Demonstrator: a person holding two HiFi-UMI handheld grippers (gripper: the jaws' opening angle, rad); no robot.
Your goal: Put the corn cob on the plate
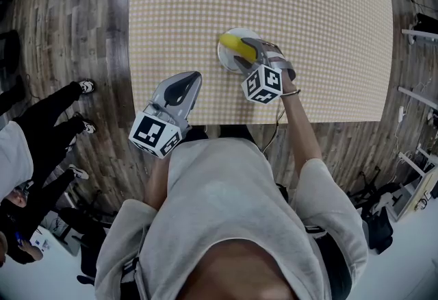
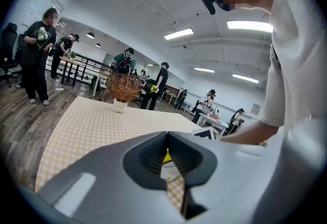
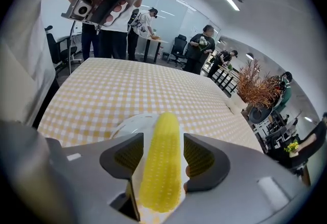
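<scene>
Right gripper [image 3: 163,138] is clamped on the corn cob [image 3: 161,177], which lies over the white plate [image 3: 127,123]; whether it already touches the plate, I cannot tell. Left gripper [image 2: 167,138] is closed on nothing, off to the side. For a good release, I would lower the cob flat onto the plate and open slowly, so it does not roll.

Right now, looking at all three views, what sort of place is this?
Probably an open-plan lab or workshop rather than a home: long strip lights on the ceiling, several worktables with other people busy around them, and office chairs.
</scene>
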